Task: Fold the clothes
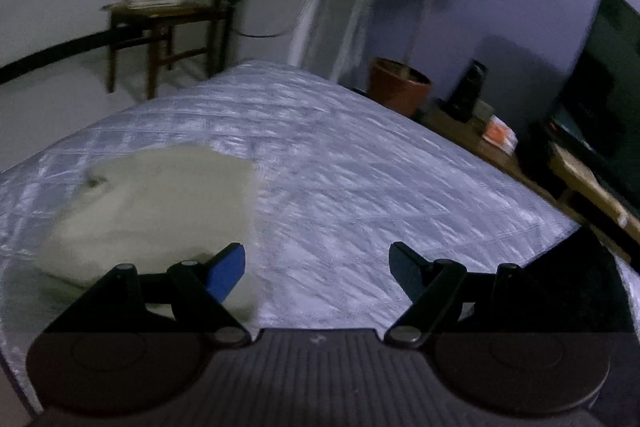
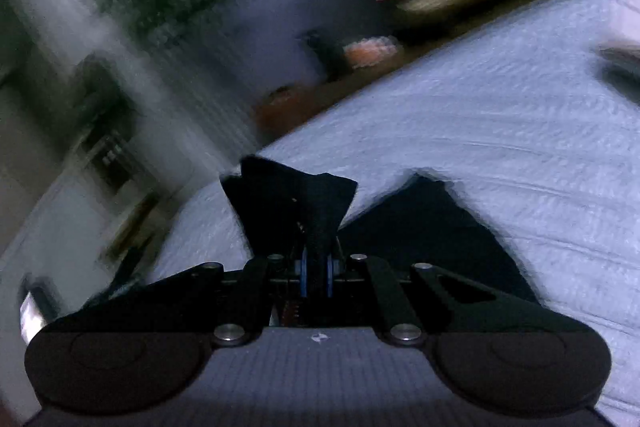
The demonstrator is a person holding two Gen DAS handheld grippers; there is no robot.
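Note:
A folded cream garment [image 1: 160, 203] lies on the quilted bed [image 1: 360, 179] at the left in the left wrist view. My left gripper [image 1: 316, 267] hangs open above the bed, its left finger over the cream garment's near edge, nothing between the fingers. A dark piece of clothing [image 1: 580, 275] shows at the right edge of that view. In the right wrist view my right gripper [image 2: 316, 267] is shut on a dark garment [image 2: 292, 203]. Its pinched corner fans up past the fingertips, and the rest [image 2: 424, 227] trails down onto the bed [image 2: 500, 147].
Past the far bed edge stand a wooden chair [image 1: 168, 15] with light items on its seat and a potted plant [image 1: 400, 83]. A low wooden bench [image 1: 500, 143] with small items and a dark screen [image 1: 604, 83] run along the right side. The right wrist view is motion-blurred.

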